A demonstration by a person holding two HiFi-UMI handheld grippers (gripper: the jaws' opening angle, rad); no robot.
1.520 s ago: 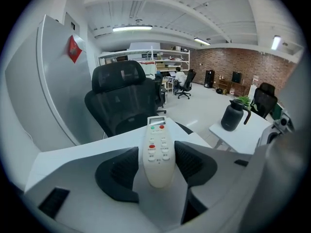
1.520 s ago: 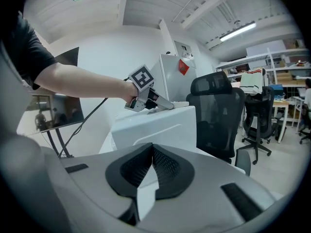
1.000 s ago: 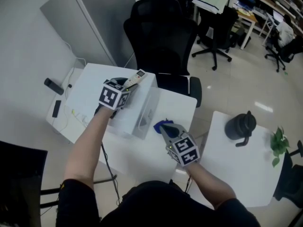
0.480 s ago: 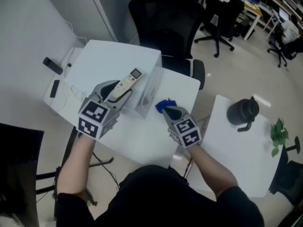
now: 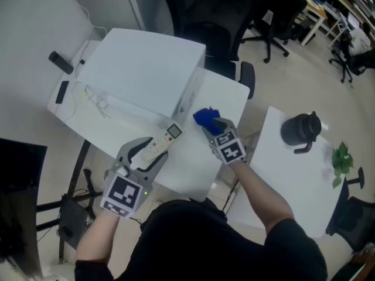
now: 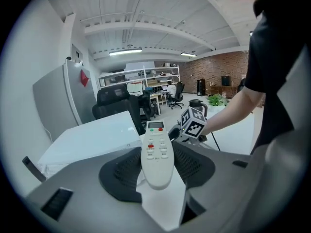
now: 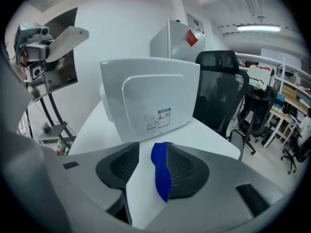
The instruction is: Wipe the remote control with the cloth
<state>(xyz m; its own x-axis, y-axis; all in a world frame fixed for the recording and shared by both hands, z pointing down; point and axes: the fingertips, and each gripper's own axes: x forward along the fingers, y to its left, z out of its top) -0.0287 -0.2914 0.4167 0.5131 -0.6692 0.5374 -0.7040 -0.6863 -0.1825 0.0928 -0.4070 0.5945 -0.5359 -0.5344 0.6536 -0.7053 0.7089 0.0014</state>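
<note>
My left gripper is shut on the white remote control, holding it over the near edge of the white table. In the left gripper view the remote lies lengthwise between both pads, buttons up, and the left gripper clamps its sides. The blue cloth rests bunched on the table beside the white box. My right gripper has just been opening its jaws. The cloth stands between them, leaning on the right pad, with a gap to the left pad.
A large white box fills the table's far left; its label faces the right gripper. A black office chair stands behind. To the right, a second white table carries a black kettle and a plant. Cables lie at left.
The left gripper carried the remote from above the white box toward the near table edge. The right gripper sank to the table and its jaws parted, freeing the cloth.
</note>
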